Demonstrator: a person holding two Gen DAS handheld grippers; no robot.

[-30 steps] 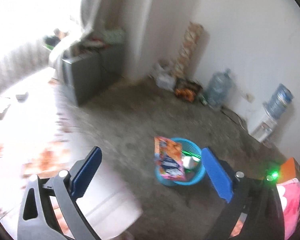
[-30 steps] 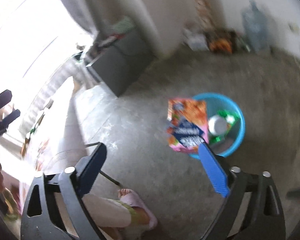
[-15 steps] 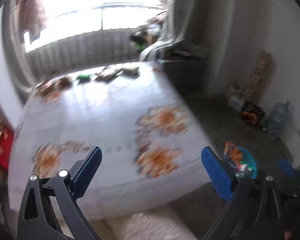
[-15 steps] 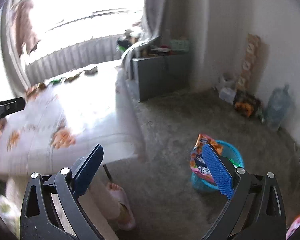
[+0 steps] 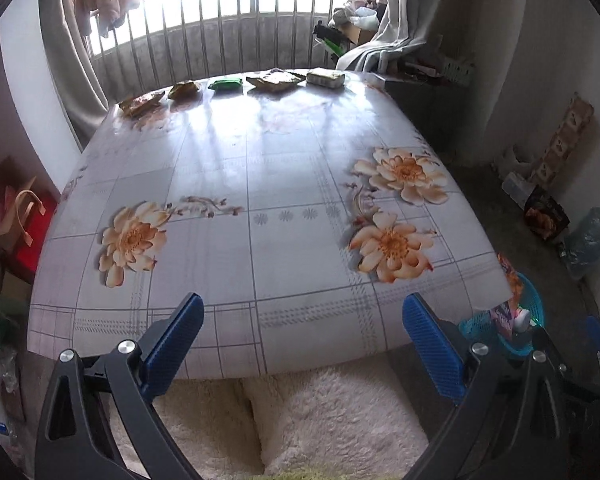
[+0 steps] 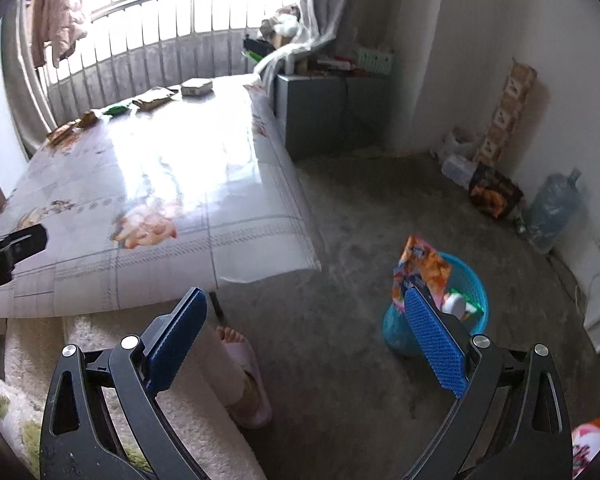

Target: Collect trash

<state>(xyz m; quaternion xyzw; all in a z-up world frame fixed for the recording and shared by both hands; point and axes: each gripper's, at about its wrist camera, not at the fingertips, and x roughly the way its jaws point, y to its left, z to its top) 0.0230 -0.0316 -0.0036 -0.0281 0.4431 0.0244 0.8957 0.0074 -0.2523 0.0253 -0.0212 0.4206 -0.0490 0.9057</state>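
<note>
Several wrappers lie in a row along the table's far edge: an orange one (image 5: 140,103), a green one (image 5: 226,84), a brown one (image 5: 275,79) and a pale box (image 5: 325,77). On the floor to the right stands a blue basket (image 6: 474,300) with a colourful snack bag (image 6: 420,266) sticking out of it. My left gripper (image 5: 300,330) is open and empty over the near table edge. Above the floor beside the basket, my right gripper (image 6: 304,330) is open and empty too.
A flowered tablecloth (image 5: 260,208) covers the table. A fluffy cream cushion (image 5: 300,420) lies below it, and a person's slippered foot (image 6: 246,376) rests on the concrete floor. A grey cabinet (image 6: 328,108), water bottles (image 6: 552,208) and bags line the far wall.
Both grippers swung up and left from looking down at the basket. The left view now faces the table and its far row of wrappers; the right view shows table and basket together.
</note>
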